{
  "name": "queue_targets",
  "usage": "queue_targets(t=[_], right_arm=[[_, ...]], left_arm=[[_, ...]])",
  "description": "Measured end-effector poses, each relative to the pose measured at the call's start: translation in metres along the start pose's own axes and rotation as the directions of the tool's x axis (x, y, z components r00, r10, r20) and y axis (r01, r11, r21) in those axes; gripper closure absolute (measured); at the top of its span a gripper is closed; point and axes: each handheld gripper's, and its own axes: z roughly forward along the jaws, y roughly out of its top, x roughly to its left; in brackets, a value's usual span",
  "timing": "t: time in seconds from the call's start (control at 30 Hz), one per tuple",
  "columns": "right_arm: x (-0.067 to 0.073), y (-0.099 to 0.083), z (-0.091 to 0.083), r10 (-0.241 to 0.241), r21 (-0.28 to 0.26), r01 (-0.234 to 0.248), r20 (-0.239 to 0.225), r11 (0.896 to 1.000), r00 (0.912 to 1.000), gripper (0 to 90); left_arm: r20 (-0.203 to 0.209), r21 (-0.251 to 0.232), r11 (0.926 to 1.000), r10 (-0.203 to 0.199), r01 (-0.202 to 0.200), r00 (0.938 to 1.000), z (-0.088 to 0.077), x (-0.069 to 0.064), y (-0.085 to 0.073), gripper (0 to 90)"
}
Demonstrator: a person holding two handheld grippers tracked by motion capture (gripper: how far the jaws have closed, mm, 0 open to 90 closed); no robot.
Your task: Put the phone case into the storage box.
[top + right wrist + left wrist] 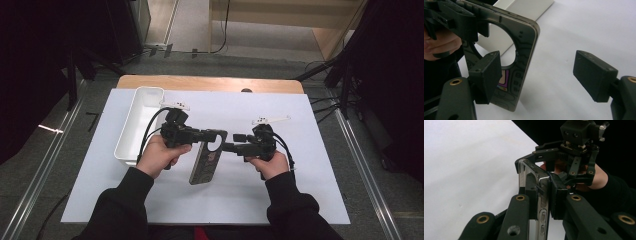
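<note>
High view: a person's two forearms in black sleeves reach in from the bottom edge over a white surface (pixel 300 150). The left gripper (pixel 202 135) points right, its fingers (pixel 534 197) clenched on the upper end of a dark phone case (pixel 206 162), which is held just above the surface with its long side tilted. The right gripper (pixel 235 142) points left toward the case, fingers (pixel 486 75) released and apart, one just beside the case. A white tray (pixel 137 125) sits left of the hands.
</note>
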Motion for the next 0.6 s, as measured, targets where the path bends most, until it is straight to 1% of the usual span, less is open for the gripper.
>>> queue_targets(t=[0.13, 0.23, 0.27, 0.47, 0.6], right_arm=[[-0.0018, 0.0009, 0.002, 0.014, -0.009, -0.014, -0.021, 1.0, 0.9997, 27.0], [-0.0035, 0.0012, 0.0037, 0.016, -0.011, -0.016, -0.029, 1.0, 0.9994, 29.8], [-0.0038, 0.0012, 0.0043, 0.016, -0.014, -0.016, -0.032, 1.0, 0.9993, 30.5], [-0.0056, 0.0017, 0.0073, 0.015, -0.016, -0.015, -0.044, 1.0, 0.9989, 36.9], [-0.0066, 0.0014, 0.0103, 0.005, -0.018, -0.006, -0.057, 1.0, 0.9984, 41.1]], left_arm=[[0.002, 0.007, 1.0, 0.003, -0.003, 1.0, 0.0011, 0.0001, 0.0, 79.1], [0.006, 0.01, 0.9999, 0.006, -0.006, 1.0, 0.0022, -0.0004, 0.0002, 79.2], [0.004, 0.011, 0.9999, 0.012, -0.012, 0.9999, 0.0029, -0.0007, 0.0001, 79.2], [0.007, 0.014, 0.9999, 0.009, -0.01, 0.9999, 0.0049, -0.0002, 0.0002, 79.2], [0.009, 0.014, 0.9998, 0.011, -0.011, 0.9999, 0.0055, -0.0001, 0.0004, 79.2]])
